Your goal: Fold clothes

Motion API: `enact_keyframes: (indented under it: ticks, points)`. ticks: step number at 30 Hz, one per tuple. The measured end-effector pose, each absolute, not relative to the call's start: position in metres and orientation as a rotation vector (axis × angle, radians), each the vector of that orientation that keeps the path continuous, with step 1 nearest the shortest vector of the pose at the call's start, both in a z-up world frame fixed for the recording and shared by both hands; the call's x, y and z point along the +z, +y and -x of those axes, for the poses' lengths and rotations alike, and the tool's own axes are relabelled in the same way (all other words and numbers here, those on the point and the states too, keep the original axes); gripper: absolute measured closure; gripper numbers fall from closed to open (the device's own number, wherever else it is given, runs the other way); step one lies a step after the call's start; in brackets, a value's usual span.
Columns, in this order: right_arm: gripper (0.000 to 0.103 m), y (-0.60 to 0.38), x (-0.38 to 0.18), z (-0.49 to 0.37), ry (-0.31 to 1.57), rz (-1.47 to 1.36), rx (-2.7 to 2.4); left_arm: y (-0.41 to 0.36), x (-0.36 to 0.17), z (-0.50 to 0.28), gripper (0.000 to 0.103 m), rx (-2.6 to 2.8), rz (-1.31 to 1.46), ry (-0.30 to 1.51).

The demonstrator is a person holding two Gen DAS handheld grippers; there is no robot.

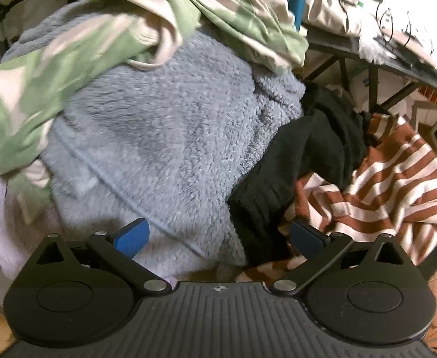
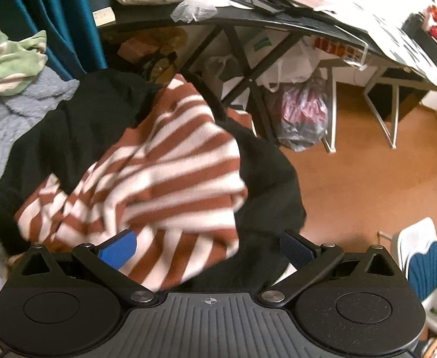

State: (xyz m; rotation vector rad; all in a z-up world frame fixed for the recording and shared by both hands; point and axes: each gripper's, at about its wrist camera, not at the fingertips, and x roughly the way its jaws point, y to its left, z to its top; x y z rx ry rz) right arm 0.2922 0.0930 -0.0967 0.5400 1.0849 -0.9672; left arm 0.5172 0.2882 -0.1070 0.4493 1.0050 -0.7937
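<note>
Both claws are hanging spread wide, gripping nothing: the left claw (image 1: 218,238) over the grey fleece (image 1: 159,137), the right claw (image 2: 208,249) over the striped top (image 2: 164,176) lying on a black garment (image 2: 266,179).

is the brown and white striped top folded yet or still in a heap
Still in a heap. The striped top lies crumpled with uneven creases over the black garment, no neat edges.
</note>
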Motion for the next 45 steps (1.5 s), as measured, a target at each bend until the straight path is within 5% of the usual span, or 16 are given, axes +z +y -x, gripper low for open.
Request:
enact_keyframes:
  ticks: [15, 45]
  points:
    - [0.001, 0.019, -0.188, -0.33, 1.12, -0.508, -0.765, 0.203, -0.182, -0.514, 0.0, -0.672, -0.666, 0.863]
    - [0.001, 0.017, -0.203, -0.273, 0.908, -0.71, -0.659, 0.215, -0.197, -0.487, 0.0, -0.633, -0.712, 0.734]
